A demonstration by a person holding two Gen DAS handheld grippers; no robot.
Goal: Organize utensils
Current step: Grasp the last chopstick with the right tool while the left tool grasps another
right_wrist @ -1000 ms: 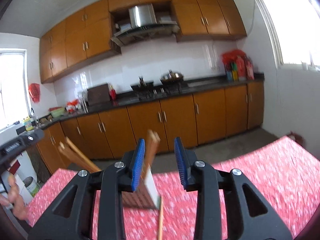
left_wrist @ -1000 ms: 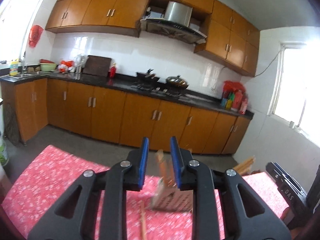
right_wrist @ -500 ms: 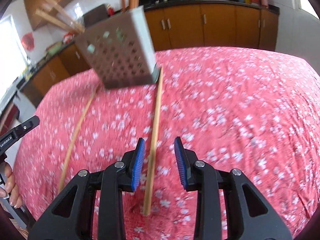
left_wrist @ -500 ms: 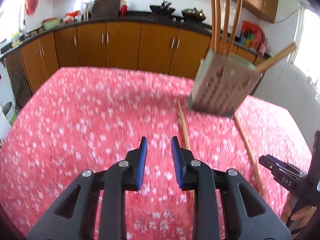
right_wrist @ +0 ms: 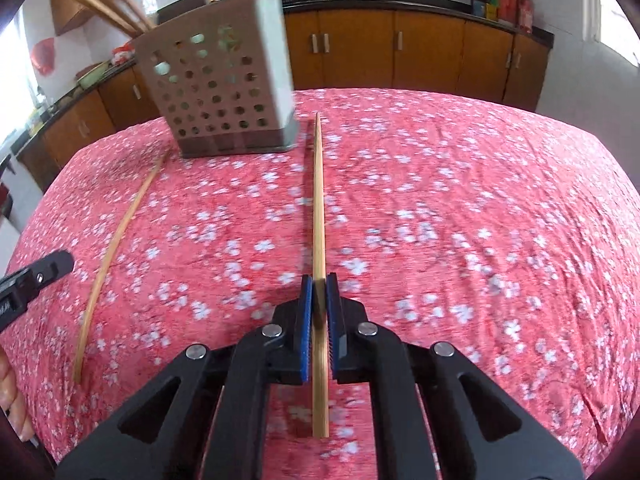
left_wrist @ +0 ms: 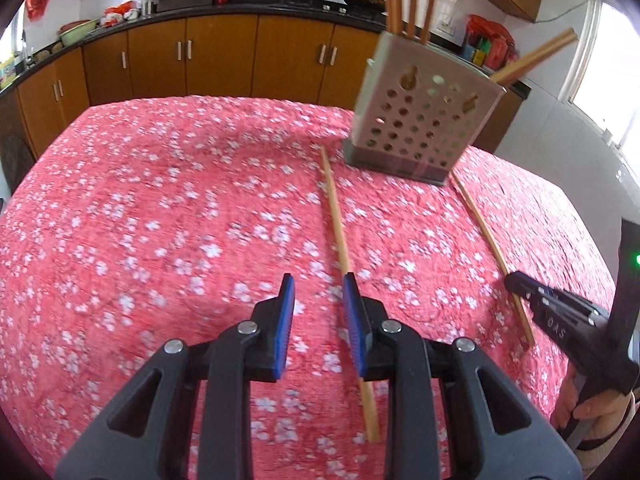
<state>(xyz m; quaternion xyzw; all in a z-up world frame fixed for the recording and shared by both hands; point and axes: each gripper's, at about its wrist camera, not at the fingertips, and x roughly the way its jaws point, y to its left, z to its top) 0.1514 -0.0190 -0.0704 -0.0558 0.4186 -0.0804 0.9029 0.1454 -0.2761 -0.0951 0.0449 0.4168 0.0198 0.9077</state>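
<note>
A perforated grey utensil holder stands on the red flowered tablecloth with several chopsticks upright in it. Two loose wooden chopsticks lie on the cloth, one on each side of it. My right gripper is low over the cloth, its jaws closing tight on one chopstick, pads pressing its sides. In the left wrist view that gripper sits at the right-hand chopstick. My left gripper is open with only cloth between its fingers. The other chopstick runs under its right finger.
The tablecloth covers the whole table, whose far edge is just behind the holder. Brown kitchen cabinets and a dark counter with pans line the wall beyond. A hand grips the right tool at the lower right.
Both grippers have tipped down from facing the cabinets and sunk close to the cloth. The right gripper's jaws, open around the chopstick half a second ago, have shut on it.
</note>
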